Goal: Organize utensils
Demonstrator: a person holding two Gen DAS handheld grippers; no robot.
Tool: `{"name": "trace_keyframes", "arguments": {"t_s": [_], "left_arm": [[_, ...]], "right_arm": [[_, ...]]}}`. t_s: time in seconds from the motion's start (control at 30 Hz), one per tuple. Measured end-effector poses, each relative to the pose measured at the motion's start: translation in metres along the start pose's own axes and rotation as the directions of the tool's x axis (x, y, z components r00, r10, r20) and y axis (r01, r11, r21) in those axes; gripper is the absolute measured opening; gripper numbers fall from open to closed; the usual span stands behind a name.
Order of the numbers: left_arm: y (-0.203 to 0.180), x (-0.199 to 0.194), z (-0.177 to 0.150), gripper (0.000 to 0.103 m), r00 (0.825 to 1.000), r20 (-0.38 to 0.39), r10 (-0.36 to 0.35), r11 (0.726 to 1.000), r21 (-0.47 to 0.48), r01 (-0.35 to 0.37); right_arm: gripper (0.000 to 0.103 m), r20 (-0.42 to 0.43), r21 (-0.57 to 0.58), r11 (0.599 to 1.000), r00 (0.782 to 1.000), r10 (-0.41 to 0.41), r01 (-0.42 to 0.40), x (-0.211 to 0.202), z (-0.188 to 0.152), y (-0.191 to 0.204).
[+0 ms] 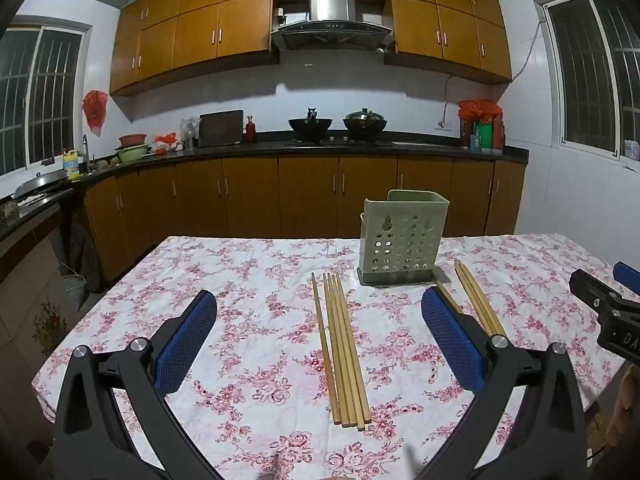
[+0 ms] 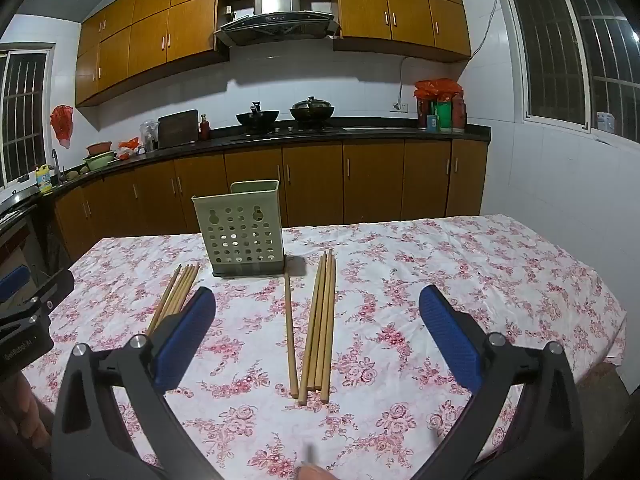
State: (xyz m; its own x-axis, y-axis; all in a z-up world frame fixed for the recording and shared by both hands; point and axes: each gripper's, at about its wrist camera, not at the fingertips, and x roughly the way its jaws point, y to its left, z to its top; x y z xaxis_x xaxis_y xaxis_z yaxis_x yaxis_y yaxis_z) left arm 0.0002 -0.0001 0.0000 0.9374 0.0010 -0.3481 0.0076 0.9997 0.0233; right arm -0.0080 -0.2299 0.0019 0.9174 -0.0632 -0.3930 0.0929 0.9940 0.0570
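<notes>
Where legible, "GenRobot.AI" on left hand-held gripper [image 2: 24,320]

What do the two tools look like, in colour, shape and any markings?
Both look alike. The left tool has black angular linkage arms with round silver pivot bolts, and two long flat fingers faced with blue, finely textured pads. The right tool has the same build. White lettering marks each black body where the other camera sees it; it is only partly readable.

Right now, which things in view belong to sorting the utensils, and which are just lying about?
For the job: left bundle of bamboo chopsticks; right bundle of bamboo chopsticks; green perforated plastic holder.

Lying about: two black woks; dark chopping board; red bottle.
</notes>
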Motion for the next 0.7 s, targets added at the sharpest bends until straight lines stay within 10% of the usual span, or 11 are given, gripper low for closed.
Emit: {"name": "trace_keyframes", "arguments": {"t_s": [0.7], "left_arm": [[0.0002,0.0,0.0,0.101,1.0,-0.001,-0.002,1.0,-0.006,0.002]], "right_arm": [[0.099,-0.002,-0.002,1.0,1.0,-0.001,0.001,0.0002,0.0005,0.0007]]}}
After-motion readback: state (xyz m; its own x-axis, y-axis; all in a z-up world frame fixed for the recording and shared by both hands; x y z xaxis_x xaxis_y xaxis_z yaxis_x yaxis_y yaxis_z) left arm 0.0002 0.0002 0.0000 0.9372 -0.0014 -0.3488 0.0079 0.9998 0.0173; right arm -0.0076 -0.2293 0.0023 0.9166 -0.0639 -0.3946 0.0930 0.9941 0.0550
